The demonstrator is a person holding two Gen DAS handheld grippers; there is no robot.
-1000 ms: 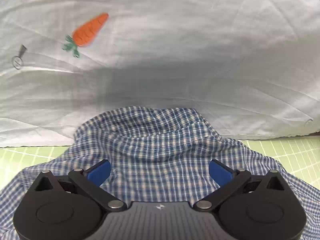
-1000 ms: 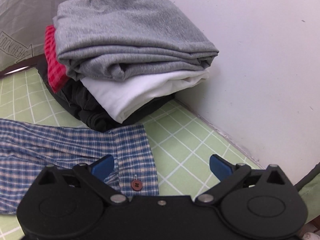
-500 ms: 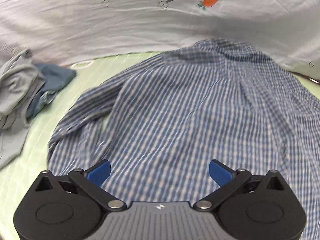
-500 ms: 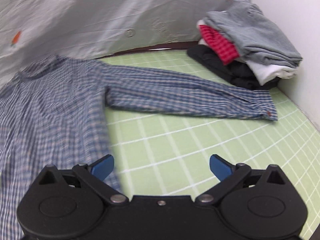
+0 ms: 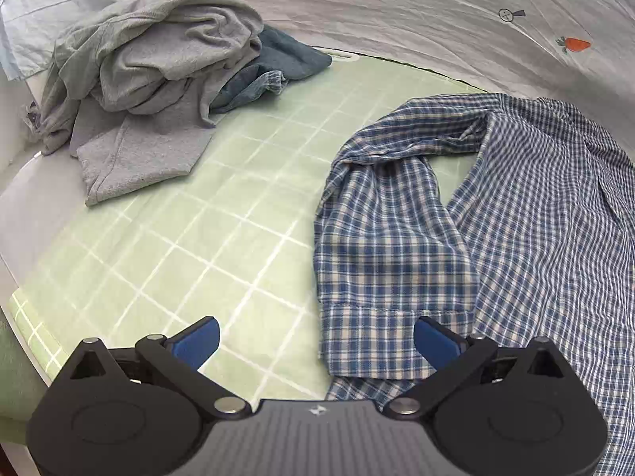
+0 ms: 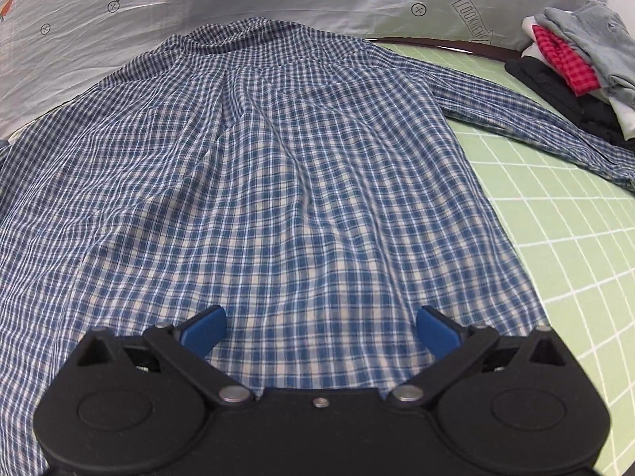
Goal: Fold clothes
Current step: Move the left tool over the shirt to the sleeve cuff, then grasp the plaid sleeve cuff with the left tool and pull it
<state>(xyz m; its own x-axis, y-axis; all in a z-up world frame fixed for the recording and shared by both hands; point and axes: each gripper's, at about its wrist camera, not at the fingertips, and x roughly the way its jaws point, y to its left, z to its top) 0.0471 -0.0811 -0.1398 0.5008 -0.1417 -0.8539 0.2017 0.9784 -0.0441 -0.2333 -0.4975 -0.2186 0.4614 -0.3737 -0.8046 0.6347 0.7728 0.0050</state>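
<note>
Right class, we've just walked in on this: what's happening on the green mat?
A person with a gripper in each hand is folding laundry. A blue checked shirt lies spread on the green gridded mat, not yet folded. The left gripper is open near the shirt's bunched sleeve; the right gripper is open over the hem. An unfolded grey pile waits; a folded stack sits opposite.
</note>
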